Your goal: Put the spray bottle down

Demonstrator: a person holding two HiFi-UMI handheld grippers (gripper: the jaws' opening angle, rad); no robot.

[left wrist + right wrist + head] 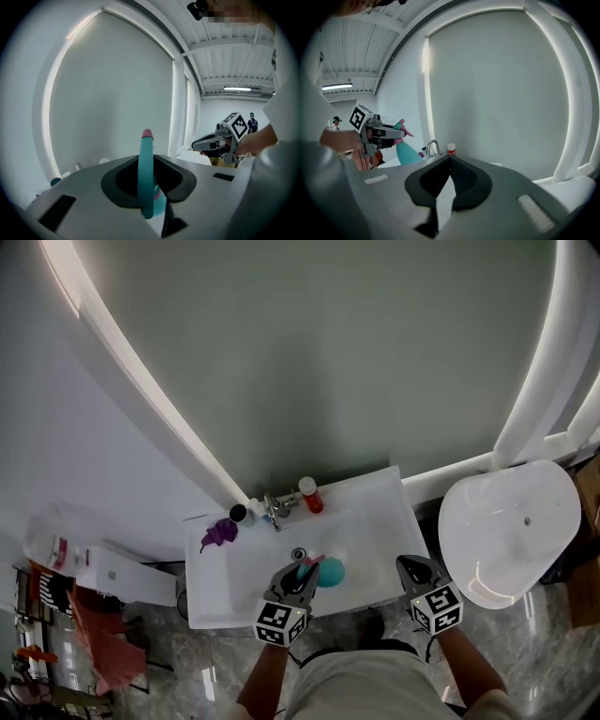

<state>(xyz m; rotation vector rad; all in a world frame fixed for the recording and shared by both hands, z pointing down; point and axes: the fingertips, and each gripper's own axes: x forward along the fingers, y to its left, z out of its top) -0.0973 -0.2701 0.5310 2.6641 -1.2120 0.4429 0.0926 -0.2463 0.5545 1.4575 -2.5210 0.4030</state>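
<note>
The white washbasin (380, 521) bears a faucet (274, 511) at its back rim, a red bottle (310, 496) just right of it, a dark cup (238, 513) and a crumpled purple item (219, 534) to the left

At the sink's (375, 488) back edge stands the tap (273, 511), a cup (238, 513) just left of it, a bottle (310, 495) just right. My left gripper (302, 570) holds the spray bottle (326, 572) over the front edge. My right gripper (410, 563) hangs off the front right corner, with the toilet (511, 531) to its right.

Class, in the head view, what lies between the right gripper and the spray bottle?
Only bare white sink surface lies between the right gripper and the spray bottle, which the left gripper holds. The head view shows this.
</note>
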